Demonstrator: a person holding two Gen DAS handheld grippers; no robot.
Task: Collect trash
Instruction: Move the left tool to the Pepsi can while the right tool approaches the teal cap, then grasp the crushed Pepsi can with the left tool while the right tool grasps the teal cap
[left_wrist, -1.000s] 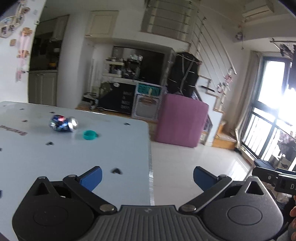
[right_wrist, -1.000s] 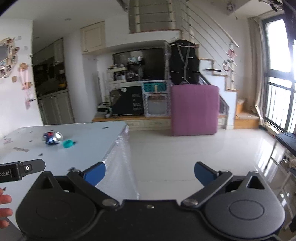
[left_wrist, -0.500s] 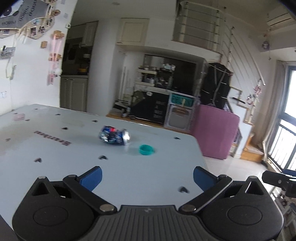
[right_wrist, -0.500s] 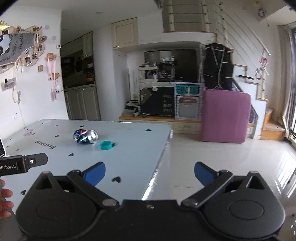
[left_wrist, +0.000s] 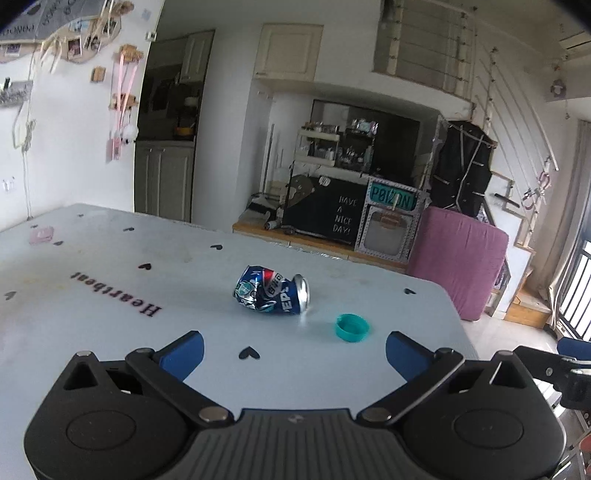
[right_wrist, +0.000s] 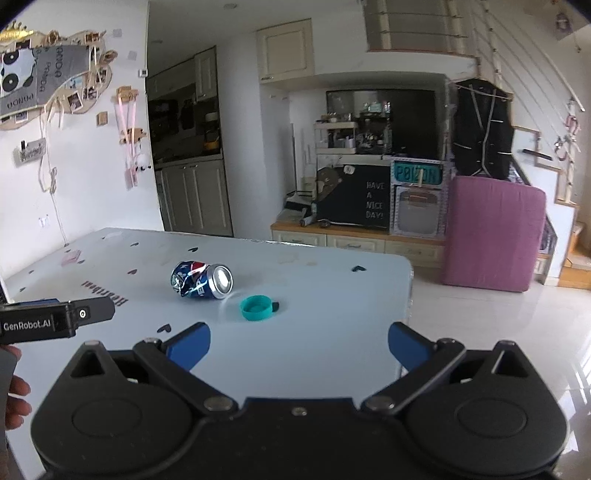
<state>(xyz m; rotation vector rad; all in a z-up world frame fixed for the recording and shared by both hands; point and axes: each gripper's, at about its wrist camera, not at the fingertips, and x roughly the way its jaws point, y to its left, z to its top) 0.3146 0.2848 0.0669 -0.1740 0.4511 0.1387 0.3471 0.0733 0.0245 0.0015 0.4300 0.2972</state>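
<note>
A crushed blue Pepsi can (left_wrist: 272, 292) lies on its side on the pale blue table (left_wrist: 110, 295), with a teal bottle cap (left_wrist: 352, 327) just to its right. My left gripper (left_wrist: 294, 352) is open and empty, above the table a short way in front of the can. In the right wrist view the can (right_wrist: 201, 280) and the cap (right_wrist: 255, 307) lie ahead and to the left. My right gripper (right_wrist: 298, 345) is open and empty near the table's right edge.
The table's right edge (right_wrist: 409, 291) drops to a glossy white floor. A pink box (right_wrist: 493, 234) and a low cabinet with a blackboard sign (right_wrist: 373, 201) stand behind. The left gripper's body (right_wrist: 55, 320) shows at the right wrist view's left.
Both views have swung left and come closer to the table. The can and cap now lie near the middle, larger. Both grippers stay open.
</note>
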